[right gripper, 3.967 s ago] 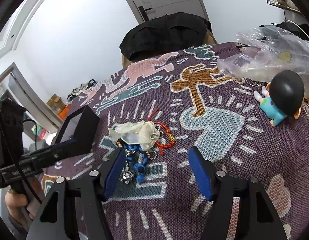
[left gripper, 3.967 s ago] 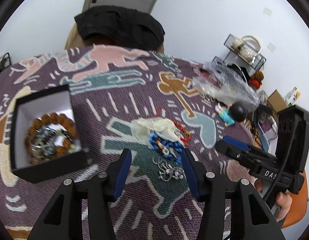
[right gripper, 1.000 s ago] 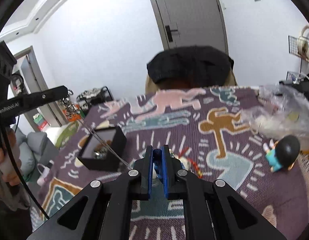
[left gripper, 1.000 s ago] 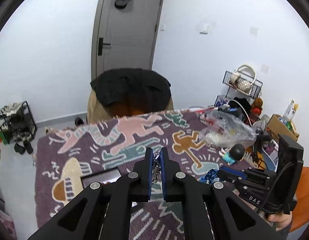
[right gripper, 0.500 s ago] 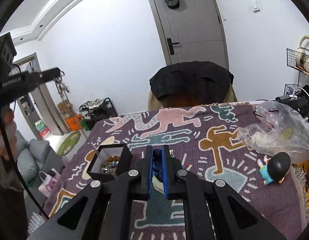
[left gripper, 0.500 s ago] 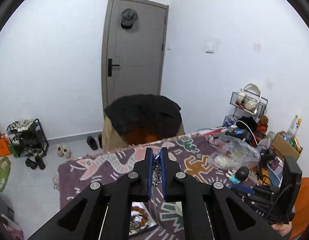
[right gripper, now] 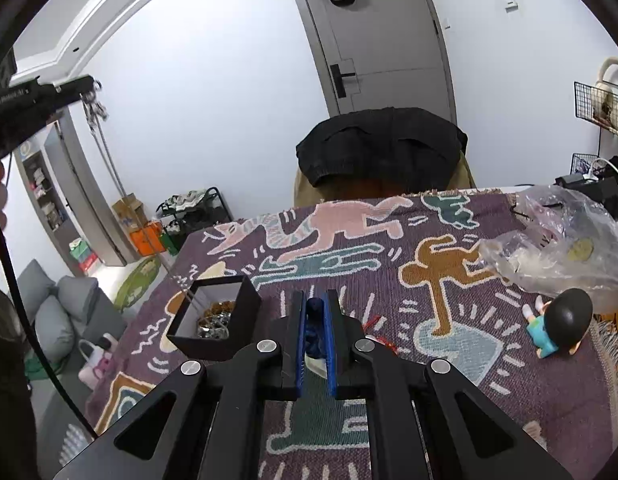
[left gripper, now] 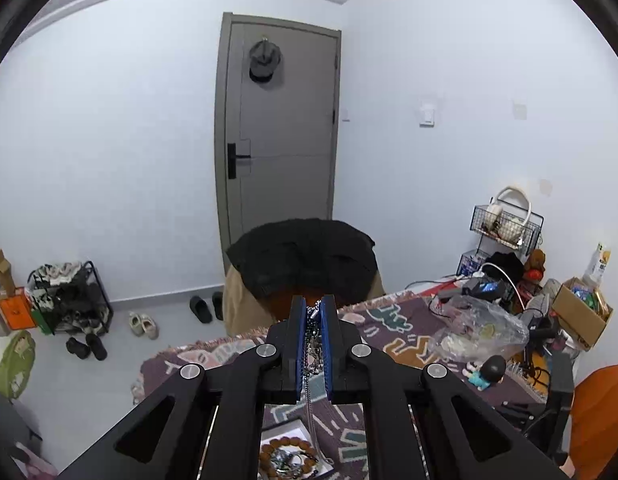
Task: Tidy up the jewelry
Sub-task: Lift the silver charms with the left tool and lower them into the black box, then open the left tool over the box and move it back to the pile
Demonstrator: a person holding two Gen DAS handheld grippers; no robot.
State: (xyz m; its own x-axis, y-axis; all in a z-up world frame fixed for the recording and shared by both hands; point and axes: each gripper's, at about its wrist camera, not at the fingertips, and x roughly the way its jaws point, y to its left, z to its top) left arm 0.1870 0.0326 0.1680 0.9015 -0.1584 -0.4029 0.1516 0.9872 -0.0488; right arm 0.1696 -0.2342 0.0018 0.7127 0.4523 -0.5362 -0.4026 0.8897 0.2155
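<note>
Left gripper (left gripper: 313, 312) clamps silver chain (left gripper: 310, 360) high so its tail clears black box (right gripper: 213, 320) at 6 o'clock; right gripper (right gripper: 315, 308) pinches blue beads (right gripper: 315, 312), anchoring pile.

A table is covered by a purple woven cloth (right gripper: 489, 364) with figures in pink, brown, teal and light blue. Near its left edge an open black box (right gripper: 225, 318) is placed, and beaded bracelets (left gripper: 287, 458) are seen inside it. At the right edge a crumpled clear plastic bag (right gripper: 557, 248) is laid, and just in front of it a small doll (right gripper: 561, 322) with a black head. Red beads (right gripper: 379, 334) are partly seen near the middle.
</note>
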